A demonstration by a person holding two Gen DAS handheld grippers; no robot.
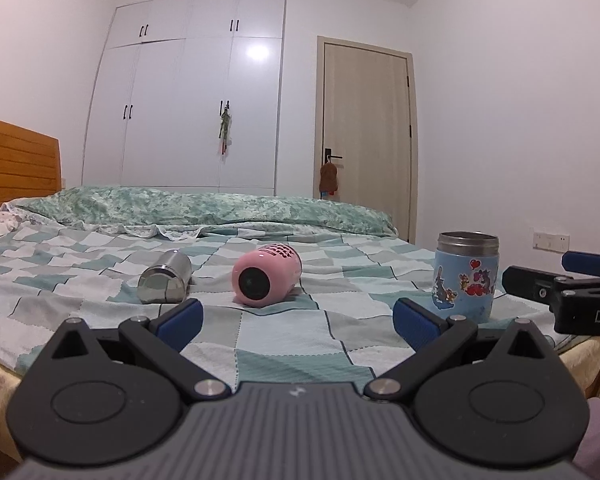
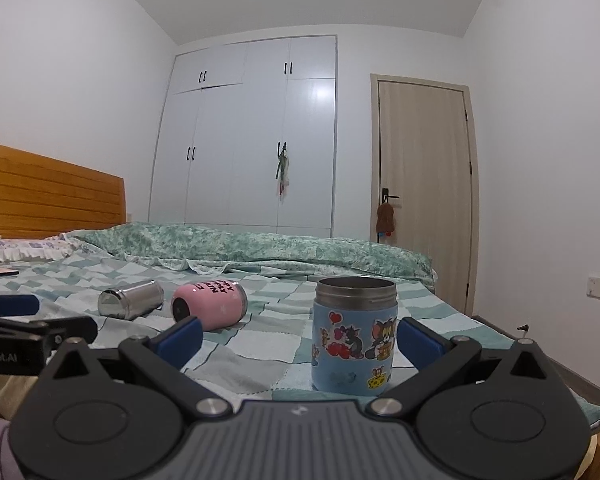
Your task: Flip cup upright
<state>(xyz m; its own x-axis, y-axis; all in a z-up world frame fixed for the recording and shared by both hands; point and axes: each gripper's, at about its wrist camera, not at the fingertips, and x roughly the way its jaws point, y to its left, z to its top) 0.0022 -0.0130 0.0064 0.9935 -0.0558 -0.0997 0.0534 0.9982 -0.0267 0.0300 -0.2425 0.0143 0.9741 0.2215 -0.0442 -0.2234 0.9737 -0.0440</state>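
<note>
A pink cup lies on its side on the checked bed cover, its dark base facing me; it also shows in the right wrist view. A steel cup lies on its side to its left, also in the right wrist view. A blue cartoon cup stands upright with its mouth up, close in front in the right wrist view. My left gripper is open and empty, short of the pink cup. My right gripper is open and empty, the blue cup standing just ahead between its fingers.
The bed has a wooden headboard at left and a green quilt along the far side. A white wardrobe and a door stand behind. The bed's near edge lies under my grippers.
</note>
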